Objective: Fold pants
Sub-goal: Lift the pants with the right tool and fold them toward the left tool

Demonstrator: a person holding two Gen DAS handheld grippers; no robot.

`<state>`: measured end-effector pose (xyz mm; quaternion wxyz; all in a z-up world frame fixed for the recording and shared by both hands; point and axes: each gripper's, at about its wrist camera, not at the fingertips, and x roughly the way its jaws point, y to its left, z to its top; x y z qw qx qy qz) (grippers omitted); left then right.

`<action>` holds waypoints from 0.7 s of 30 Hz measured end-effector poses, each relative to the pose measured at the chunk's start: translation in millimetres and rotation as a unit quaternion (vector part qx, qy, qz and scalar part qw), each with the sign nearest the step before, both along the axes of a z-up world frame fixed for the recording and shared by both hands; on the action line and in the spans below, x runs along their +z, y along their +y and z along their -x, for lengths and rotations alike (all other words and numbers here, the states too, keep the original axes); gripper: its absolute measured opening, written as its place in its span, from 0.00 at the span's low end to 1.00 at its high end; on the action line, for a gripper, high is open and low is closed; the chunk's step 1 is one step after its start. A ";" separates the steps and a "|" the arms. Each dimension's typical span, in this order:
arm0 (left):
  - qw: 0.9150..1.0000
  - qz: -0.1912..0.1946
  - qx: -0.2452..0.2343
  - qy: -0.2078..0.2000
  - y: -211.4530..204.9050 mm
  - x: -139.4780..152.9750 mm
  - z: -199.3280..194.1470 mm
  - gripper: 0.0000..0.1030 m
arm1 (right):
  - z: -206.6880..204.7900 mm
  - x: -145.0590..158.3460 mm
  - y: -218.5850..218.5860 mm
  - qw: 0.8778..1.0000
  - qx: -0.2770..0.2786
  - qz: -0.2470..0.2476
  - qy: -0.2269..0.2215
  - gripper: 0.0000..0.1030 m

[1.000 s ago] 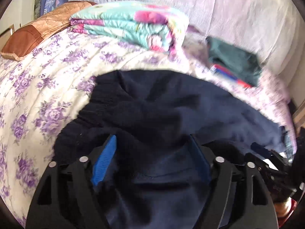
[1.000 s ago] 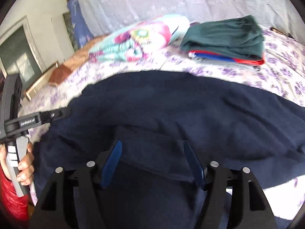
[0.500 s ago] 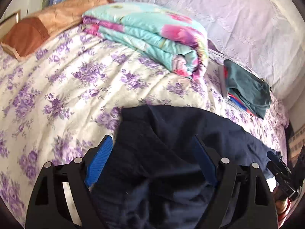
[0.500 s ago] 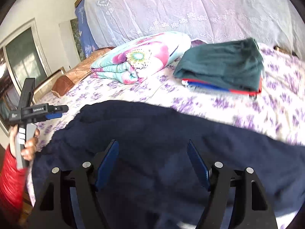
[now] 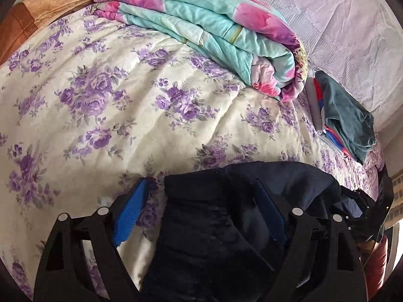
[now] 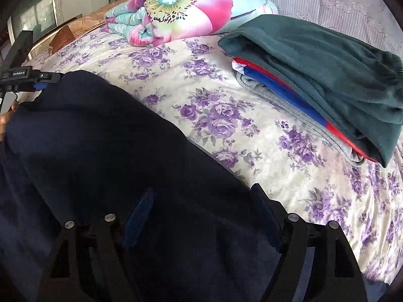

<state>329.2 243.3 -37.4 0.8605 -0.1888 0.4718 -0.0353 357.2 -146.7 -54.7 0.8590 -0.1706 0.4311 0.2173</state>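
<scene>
Both claws closing over navy pants (image 6: 105,146) on bedspread (image 5: 105,95).

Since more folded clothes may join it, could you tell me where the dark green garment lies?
The dark green garment tops a folded stack at the right wrist view's upper right, on the floral bedspread, beside the floral quilt.

You face a bed (image 5: 105,115) with purple-flowered sheets (daylit). A lace curtain (image 6: 327,2) hangs behind it, and a window (image 6: 37,10) stands at your left.
</scene>
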 end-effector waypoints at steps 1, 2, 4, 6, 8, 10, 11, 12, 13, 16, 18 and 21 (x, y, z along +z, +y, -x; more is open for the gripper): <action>1.000 -0.007 -0.004 -0.006 -1.4 0.8 0.6 0.46 | 1.3 4.1 -1.4 1.000 -0.004 -0.007 -0.004 0.40; 1.000 -0.011 -0.002 -0.009 -1.3 2.0 1.0 0.44 | 2.2 8.0 -4.0 1.000 -0.012 -0.020 0.000 0.10; 1.000 -0.009 0.006 -0.023 0.5 7.2 5.2 0.42 | 12.0 19.8 -7.8 0.999 -0.027 -0.031 -0.015 0.04; 0.999 -0.012 0.008 -0.039 2.0 16.6 12.1 0.42 | 29.7 32.4 -5.1 0.998 -0.022 -0.024 -0.044 0.03; 0.998 -0.007 0.008 -0.056 3.0 28.8 21.1 0.42 | 54.6 51.6 -4.4 0.997 -0.021 -0.027 -0.068 0.03; 0.997 0.002 0.006 -0.076 5.3 46.6 37.8 0.42 | 82.9 73.2 -4.8 0.995 -0.022 -0.036 -0.095 0.03; 0.996 0.008 0.004 -0.088 6.7 56.2 49.1 0.42 | 100.2 83.9 -7.5 0.993 -0.022 -0.041 -0.108 0.03; 0.995 0.012 0.000 -0.099 6.3 64.9 60.5 0.42 | 119.2 93.2 -9.4 0.991 -0.020 -0.048 -0.120 0.03; 0.994 0.016 -0.005 -0.109 7.2 73.2 74.6 0.42 | 140.1 100.8 -12.3 0.990 -0.018 -0.056 -0.129 0.03; 0.991 0.010 -0.020 -0.135 7.2 89.4 123.8 0.42 | 205.4 105.7 -12.3 0.987 0.000 -0.065 -0.150 0.03; 0.990 0.002 -0.029 -0.141 8.0 89.3 157.3 0.42 | 248.6 97.9 -10.2 0.985 0.010 -0.064 -0.157 0.03; 0.992 0.011 -0.028 -0.125 16.4 71.3 203.2 0.42 | 303.6 77.9 -7.6 0.986 0.028 -0.076 -0.145 0.01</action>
